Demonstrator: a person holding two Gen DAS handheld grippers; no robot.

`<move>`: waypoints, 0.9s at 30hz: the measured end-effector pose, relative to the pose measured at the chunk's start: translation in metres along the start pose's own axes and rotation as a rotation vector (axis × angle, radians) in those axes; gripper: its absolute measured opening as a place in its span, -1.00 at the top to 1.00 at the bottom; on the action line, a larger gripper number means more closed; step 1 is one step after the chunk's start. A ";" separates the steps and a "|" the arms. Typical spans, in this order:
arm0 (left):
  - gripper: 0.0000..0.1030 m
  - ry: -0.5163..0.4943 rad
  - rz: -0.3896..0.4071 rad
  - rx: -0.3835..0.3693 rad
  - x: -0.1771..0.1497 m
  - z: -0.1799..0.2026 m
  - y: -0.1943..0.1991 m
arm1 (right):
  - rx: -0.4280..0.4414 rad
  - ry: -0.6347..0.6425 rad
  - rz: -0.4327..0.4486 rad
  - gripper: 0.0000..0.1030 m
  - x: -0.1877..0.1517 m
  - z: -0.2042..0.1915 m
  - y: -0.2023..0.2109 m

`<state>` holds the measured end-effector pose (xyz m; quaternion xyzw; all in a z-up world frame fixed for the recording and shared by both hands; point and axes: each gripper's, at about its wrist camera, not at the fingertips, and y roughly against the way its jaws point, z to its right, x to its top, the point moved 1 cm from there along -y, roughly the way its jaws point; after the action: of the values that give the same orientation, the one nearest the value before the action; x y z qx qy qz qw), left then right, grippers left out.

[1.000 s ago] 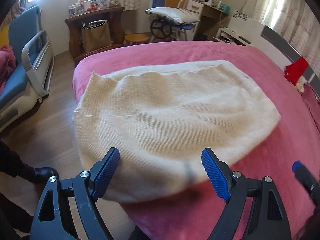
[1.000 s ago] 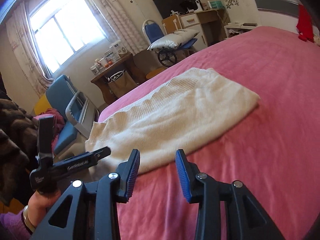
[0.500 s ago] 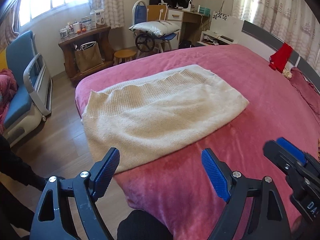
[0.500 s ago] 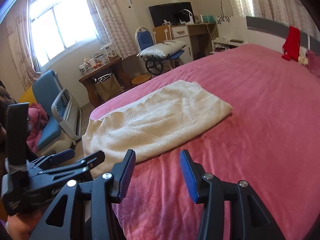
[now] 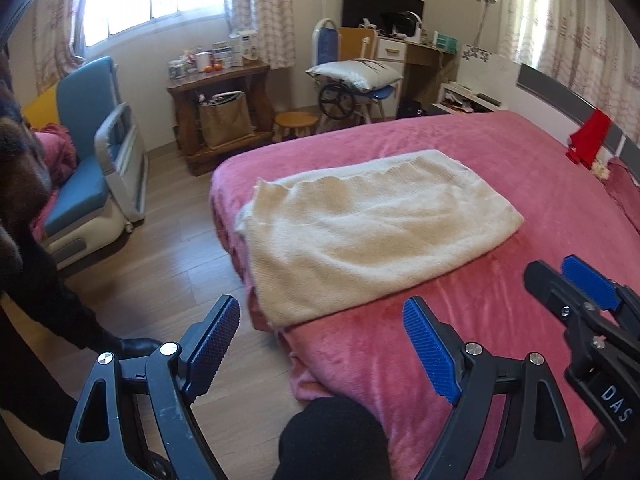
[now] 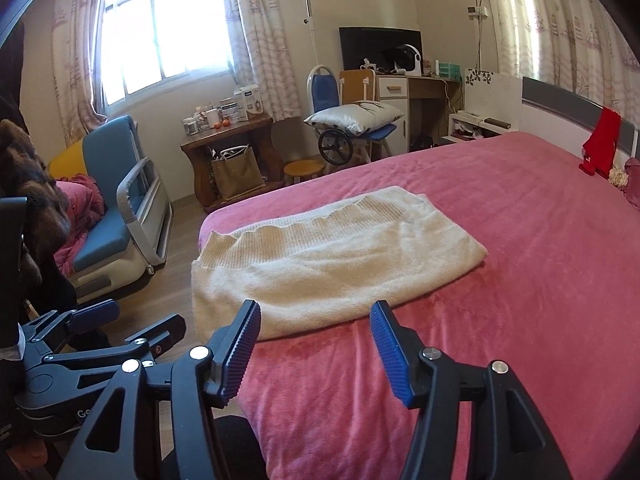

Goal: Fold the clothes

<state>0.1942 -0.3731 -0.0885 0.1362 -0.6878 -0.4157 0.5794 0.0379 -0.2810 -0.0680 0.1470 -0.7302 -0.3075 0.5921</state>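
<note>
A cream knitted sweater [image 5: 372, 236] lies folded into a flat oblong near the corner of the pink bed [image 5: 500, 160]; the right wrist view shows the sweater [image 6: 332, 256] with its ribbed edge toward the far side. My left gripper [image 5: 324, 344] is open and empty, held back from the sweater over the bed's near corner. My right gripper [image 6: 314, 344] is also open and empty, short of the sweater's near edge. The right gripper [image 5: 588, 288] appears at the right of the left wrist view, and the left gripper [image 6: 96, 312] at the lower left of the right wrist view.
Wooden floor [image 5: 168, 264] lies left of the bed, with a blue armchair [image 5: 96, 168] beyond it. A wooden side table [image 5: 224, 108] with a bag, a stool [image 5: 296, 120] and a chair with a pillow [image 5: 356, 76] stand at the far wall. A red cloth [image 5: 588, 136] hangs at the headboard.
Both grippers have drawn back and up from the sweater, which now looks smaller and farther off. Their jaws stay open. The sweater lies still.
</note>
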 end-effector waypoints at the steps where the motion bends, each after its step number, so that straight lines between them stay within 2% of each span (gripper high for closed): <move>1: -0.67 -0.002 0.003 0.025 0.000 -0.003 0.002 | 0.004 0.003 0.001 -0.13 0.001 -0.003 0.000; 7: -0.67 -0.001 0.021 0.014 -0.001 -0.011 0.009 | 0.008 0.027 0.007 -0.14 0.006 -0.017 0.000; 18: -0.67 0.025 -0.023 -0.055 -0.002 -0.005 0.013 | 0.004 0.021 0.019 -0.15 0.009 -0.020 0.004; 24: -0.67 0.019 -0.067 -0.069 0.001 -0.004 0.011 | 0.000 0.015 0.020 -0.15 0.008 -0.018 0.003; 27: -0.67 0.053 -0.065 -0.091 0.003 -0.008 0.014 | 0.000 0.015 0.025 -0.15 0.009 -0.019 0.003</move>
<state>0.2043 -0.3703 -0.0763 0.1430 -0.6479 -0.4613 0.5891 0.0548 -0.2886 -0.0572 0.1399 -0.7276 -0.2989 0.6013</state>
